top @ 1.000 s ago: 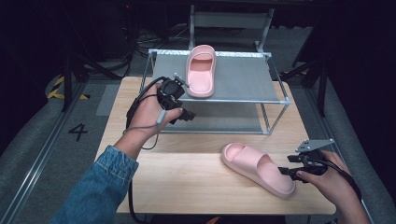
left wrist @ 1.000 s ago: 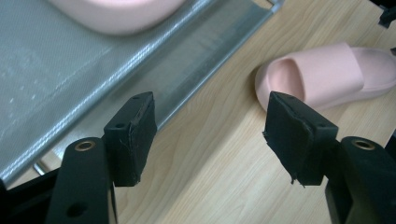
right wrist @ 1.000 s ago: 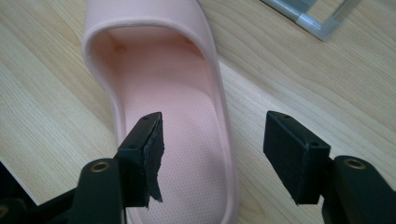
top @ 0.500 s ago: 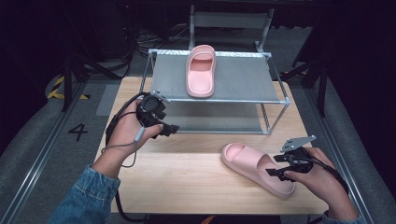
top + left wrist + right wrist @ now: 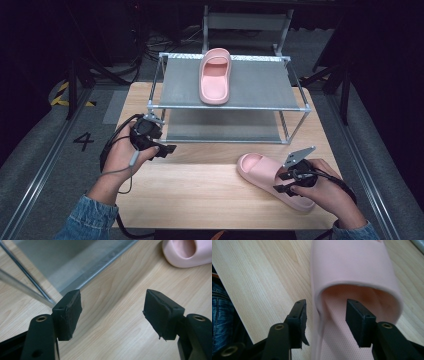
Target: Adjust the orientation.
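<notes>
One pink slipper lies on the top shelf of the metal rack. A second pink slipper rests on the wooden table at the right. My right gripper is open at its heel end, astride the side wall: one jaw stands outside, the other inside the foot opening, neither pressing on it. My left gripper is open and holds nothing, low over the table by the rack's front left leg. The table slipper's toe shows far off in the left gripper view.
The rack's lower grey shelf and its thin front leg stand just ahead of the left jaws. Bare wooden table stretches between the two hands. Dark floor and stands surround the table.
My left gripper has drawn back from the rack's top shelf, down and toward the near left. My right gripper has moved left onto the table slipper's heel end.
</notes>
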